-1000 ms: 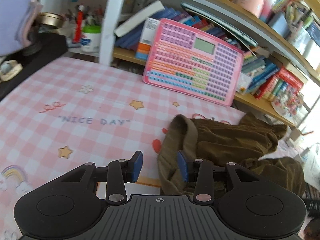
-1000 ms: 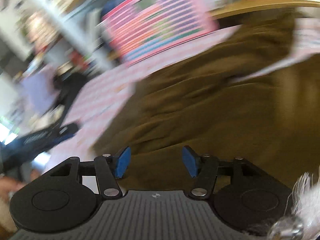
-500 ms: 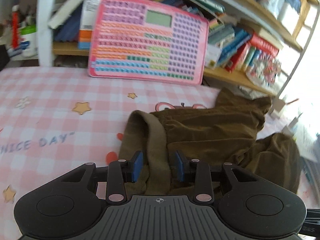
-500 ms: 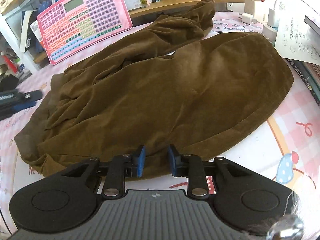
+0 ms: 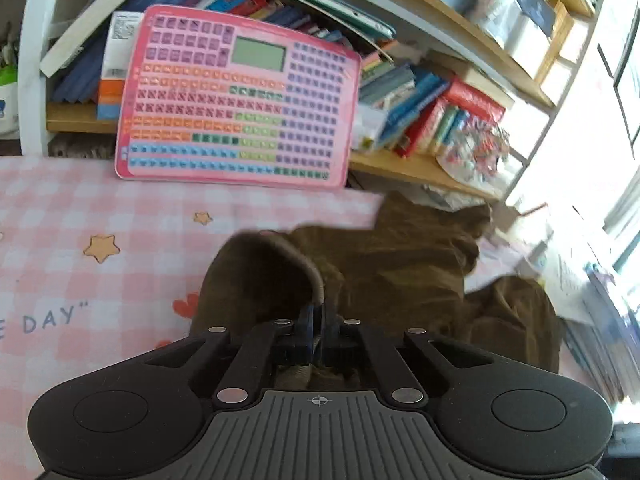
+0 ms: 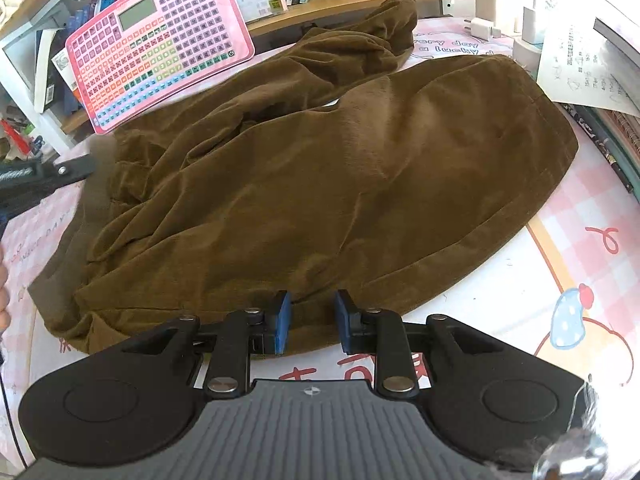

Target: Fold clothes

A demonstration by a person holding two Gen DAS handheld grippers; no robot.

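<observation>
My left jaws are clenched on the ribbed waistband (image 5: pixel 308 268) of the brown corduroy trousers (image 5: pixel 400 264); in the left wrist view the left gripper (image 5: pixel 317 326) shows its blue pads pressed together with the band pulled up between them. From here the trousers stretch away to the right, toward the bookshelf (image 5: pixel 420 168), over the pink checked tabletop (image 5: pixel 80 208).

In the right wrist view my right gripper (image 6: pixel 311 322) has its jaws narrow around the near edge of the trousers (image 6: pixel 320 184). I judge they grasp this fold, but the pads (image 6: pixel 283 322) show a gap. The long axis runs from the waistband at the left, where the left gripper (image 6: pixel 48 174) comes in, to the leg hem (image 6: pixel 520 208) at the right. So I hold one long side.
</observation>
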